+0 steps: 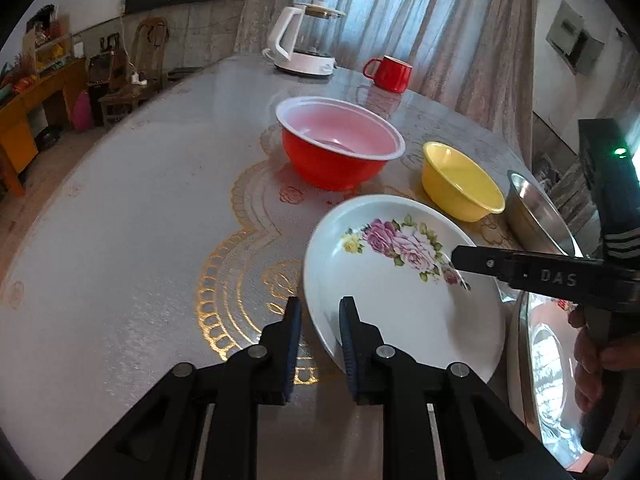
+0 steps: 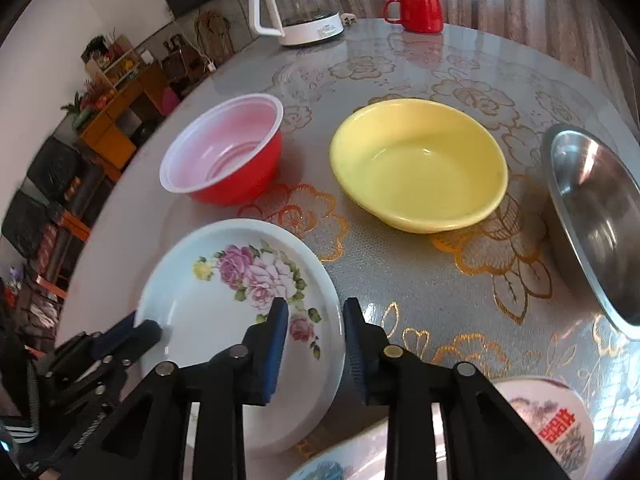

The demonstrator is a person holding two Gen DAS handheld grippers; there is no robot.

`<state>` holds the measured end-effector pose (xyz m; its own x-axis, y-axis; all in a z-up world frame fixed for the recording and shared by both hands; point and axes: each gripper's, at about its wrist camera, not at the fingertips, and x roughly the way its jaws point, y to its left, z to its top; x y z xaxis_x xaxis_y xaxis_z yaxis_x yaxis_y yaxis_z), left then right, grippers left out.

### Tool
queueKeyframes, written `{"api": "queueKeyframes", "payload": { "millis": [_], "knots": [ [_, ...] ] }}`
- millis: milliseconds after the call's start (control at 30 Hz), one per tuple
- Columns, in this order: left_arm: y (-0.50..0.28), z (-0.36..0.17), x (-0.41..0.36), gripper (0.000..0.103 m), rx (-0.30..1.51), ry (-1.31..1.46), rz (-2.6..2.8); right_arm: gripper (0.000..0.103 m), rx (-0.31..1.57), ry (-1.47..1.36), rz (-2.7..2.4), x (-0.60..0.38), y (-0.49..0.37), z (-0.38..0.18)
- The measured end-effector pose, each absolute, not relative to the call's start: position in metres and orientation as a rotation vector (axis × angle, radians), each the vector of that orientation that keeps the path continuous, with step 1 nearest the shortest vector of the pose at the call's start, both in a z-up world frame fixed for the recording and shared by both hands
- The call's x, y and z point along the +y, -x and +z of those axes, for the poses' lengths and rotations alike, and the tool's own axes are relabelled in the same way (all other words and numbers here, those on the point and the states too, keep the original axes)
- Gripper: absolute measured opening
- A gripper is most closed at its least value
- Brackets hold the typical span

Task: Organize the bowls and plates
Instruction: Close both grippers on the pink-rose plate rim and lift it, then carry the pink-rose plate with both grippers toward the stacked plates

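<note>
A white plate with pink roses [image 1: 400, 300] [image 2: 216, 316] is at the near side of the table. My left gripper [image 1: 320, 316] is shut on its left rim, one pad inside and one outside; the right wrist view shows this gripper [image 2: 138, 329] at the plate's left edge. My right gripper [image 2: 316, 320] straddles the opposite rim, its pads closed against it. One of its fingers [image 1: 480, 261] reaches over the roses. Behind the plate stand a red bowl [image 1: 340, 148] [image 2: 228, 152] with a white inside, a yellow bowl [image 1: 460, 180] [image 2: 416, 164] and a steel bowl [image 1: 536, 212] [image 2: 600, 220].
A white kettle [image 1: 304, 40] [image 2: 296, 4] and a red mug [image 1: 390, 74] [image 2: 418, 12] stand at the far edge of the round table [image 1: 120, 240]. More plates [image 2: 552, 420] lie at the near right. A hand [image 1: 592, 352] holds the right gripper. Furniture lines the wall at the left.
</note>
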<state>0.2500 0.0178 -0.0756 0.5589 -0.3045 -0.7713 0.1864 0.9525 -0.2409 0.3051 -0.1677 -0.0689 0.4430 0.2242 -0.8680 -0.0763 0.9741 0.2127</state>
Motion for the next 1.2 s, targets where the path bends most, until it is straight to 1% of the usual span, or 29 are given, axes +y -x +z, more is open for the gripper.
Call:
{"api": "queueKeyframes", "payload": {
  "millis": [33,67,100,133,167,233,300,400,467,533,700,800,967,1067,1200],
  "knots": [
    [-0.251,-0.078,0.019,0.025,0.946,0.152,-0.301,0.024,1.099,-0.143,0.188,-0.168,-0.305,-0.070],
    [-0.251,-0.079,0.020,0.032,0.953,0.162,-0.304,0.022,1.103,-0.148,0.188,-0.169,-0.305,-0.072],
    [-0.250,-0.081,0.021,0.036,0.958,0.180,-0.314,0.022,1.109,-0.161,0.191,-0.170,-0.305,-0.074],
    [-0.249,-0.081,0.021,0.046,0.944,0.194,-0.332,0.022,1.114,-0.179,0.194,-0.171,-0.307,-0.076],
    [-0.247,-0.081,0.021,0.053,0.938,0.198,-0.347,0.022,1.114,-0.180,0.192,-0.171,-0.307,-0.076],
    [-0.243,-0.080,0.015,0.055,0.935,0.159,-0.352,0.022,1.115,-0.168,0.190,-0.169,-0.308,-0.077],
    [-0.239,-0.079,0.011,0.055,0.932,0.111,-0.344,0.022,1.119,-0.177,0.226,-0.165,-0.308,-0.077],
    [-0.237,-0.079,0.018,0.049,0.920,0.098,-0.314,0.021,1.130,-0.170,0.266,-0.156,-0.308,-0.078],
    [-0.237,-0.080,0.026,0.032,0.922,0.117,-0.313,0.024,1.130,-0.161,0.256,-0.153,-0.307,-0.077],
    [-0.238,-0.080,0.034,0.027,0.929,0.127,-0.320,0.026,1.133,-0.151,0.254,-0.152,-0.308,-0.078],
    [-0.237,-0.080,0.035,0.026,0.919,0.119,-0.328,0.024,1.108,-0.078,0.225,-0.143,-0.307,-0.078],
    [-0.232,-0.082,0.037,0.026,0.893,0.109,-0.319,0.019,1.092,-0.116,0.222,-0.148,-0.305,-0.078],
    [-0.229,-0.083,0.047,0.026,0.871,0.154,-0.318,0.016,1.063,-0.132,0.245,-0.151,-0.295,-0.073],
    [-0.228,-0.084,0.054,0.025,0.869,0.188,-0.309,0.011,1.041,-0.180,0.251,-0.153,-0.292,-0.071],
    [-0.226,-0.084,0.059,0.026,0.866,0.220,-0.306,0.009,1.007,-0.206,0.268,-0.156,-0.287,-0.068]
  ]
}}
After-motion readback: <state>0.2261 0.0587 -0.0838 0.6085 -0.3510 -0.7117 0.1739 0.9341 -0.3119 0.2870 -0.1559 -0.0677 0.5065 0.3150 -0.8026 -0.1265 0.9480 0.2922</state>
